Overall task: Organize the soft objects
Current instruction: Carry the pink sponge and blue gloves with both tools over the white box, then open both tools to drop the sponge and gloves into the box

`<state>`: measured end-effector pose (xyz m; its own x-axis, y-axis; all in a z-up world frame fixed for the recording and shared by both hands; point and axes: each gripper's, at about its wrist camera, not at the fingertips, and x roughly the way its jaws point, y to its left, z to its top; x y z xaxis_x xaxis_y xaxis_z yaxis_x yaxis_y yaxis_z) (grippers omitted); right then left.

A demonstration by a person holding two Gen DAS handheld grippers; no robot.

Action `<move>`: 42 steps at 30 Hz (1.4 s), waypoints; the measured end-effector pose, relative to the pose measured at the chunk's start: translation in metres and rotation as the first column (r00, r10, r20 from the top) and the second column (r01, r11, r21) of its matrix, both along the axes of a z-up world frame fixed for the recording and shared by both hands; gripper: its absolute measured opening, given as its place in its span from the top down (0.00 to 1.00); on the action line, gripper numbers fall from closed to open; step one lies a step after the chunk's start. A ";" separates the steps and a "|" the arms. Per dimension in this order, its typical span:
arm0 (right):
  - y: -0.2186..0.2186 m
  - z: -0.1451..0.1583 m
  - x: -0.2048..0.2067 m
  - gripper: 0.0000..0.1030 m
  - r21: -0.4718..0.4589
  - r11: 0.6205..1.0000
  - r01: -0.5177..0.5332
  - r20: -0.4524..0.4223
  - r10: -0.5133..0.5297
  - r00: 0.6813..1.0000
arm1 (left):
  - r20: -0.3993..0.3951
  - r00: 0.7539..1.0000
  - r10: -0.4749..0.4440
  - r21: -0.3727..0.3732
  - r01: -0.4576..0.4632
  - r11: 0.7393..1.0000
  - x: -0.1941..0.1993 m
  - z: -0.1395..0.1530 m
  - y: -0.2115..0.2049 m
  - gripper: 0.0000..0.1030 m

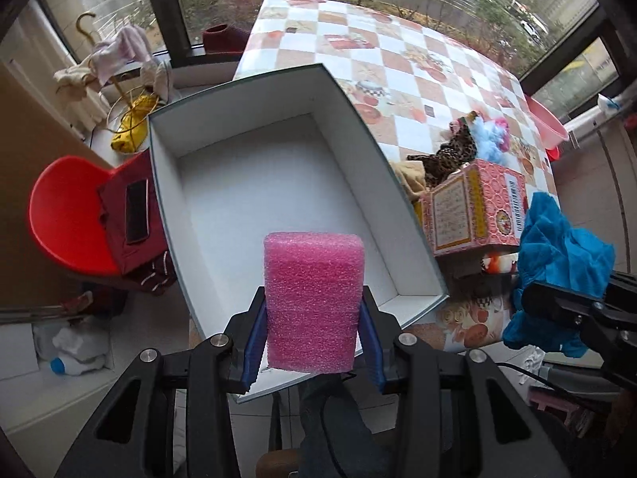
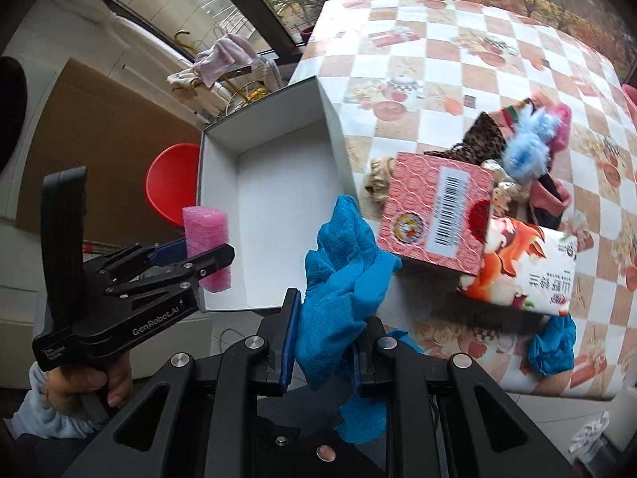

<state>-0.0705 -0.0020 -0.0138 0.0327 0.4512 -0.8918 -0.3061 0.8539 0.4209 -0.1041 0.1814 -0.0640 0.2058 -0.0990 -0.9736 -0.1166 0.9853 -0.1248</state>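
Observation:
My left gripper (image 1: 312, 342) is shut on a pink foam block (image 1: 313, 302), held upright over the near end of a large white open box (image 1: 414, 215). The box is empty inside. In the right wrist view the same foam block (image 2: 207, 235) sits in the left gripper (image 2: 199, 257) at the box's (image 2: 338, 135) near left corner. My right gripper (image 2: 324, 352) is shut on a crumpled blue cloth (image 2: 342, 275), held just right of the box's near edge. That blue cloth (image 1: 557, 255) also shows at the right of the left wrist view.
A checked tablecloth (image 1: 398, 47) covers the table. A pink patterned carton (image 2: 434, 211) and an orange-printed packet (image 2: 525, 267) lie right of the box, with leopard-print fabric (image 2: 483, 137) and a light blue fluffy item (image 2: 529, 147) behind. Another blue cloth (image 2: 553, 342) lies near the table edge. A red chair (image 1: 67, 215) stands left.

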 end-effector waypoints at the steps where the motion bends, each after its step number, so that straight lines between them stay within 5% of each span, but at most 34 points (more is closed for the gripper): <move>1: 0.007 0.000 0.001 0.78 0.004 1.000 -0.017 0.002 0.017 1.000 | -0.003 1.000 0.016 -0.002 -0.016 1.000 -0.002 -0.001 0.004 0.56; 14: 0.068 -0.018 0.021 0.78 0.009 0.997 -0.083 -0.031 0.083 0.996 | -0.037 0.995 0.090 0.012 -0.090 0.996 -0.006 -0.023 0.024 0.56; 28: 0.114 -0.016 0.079 0.78 -0.002 0.997 -0.077 -0.014 0.077 0.997 | 0.022 0.980 0.197 0.050 -0.198 0.979 0.052 -0.017 0.065 0.56; 42: 0.146 -0.034 0.121 0.78 -0.062 0.994 -0.089 -0.036 0.087 0.996 | -0.030 0.973 0.231 0.045 -0.229 0.972 0.086 -0.040 0.089 0.56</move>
<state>0.0507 0.1436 -0.0477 -0.0346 0.3932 -0.9188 -0.3677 0.8498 0.3775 -0.0179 0.2700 -0.1043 0.1842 -0.0129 -0.9828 -0.3442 0.9357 -0.0768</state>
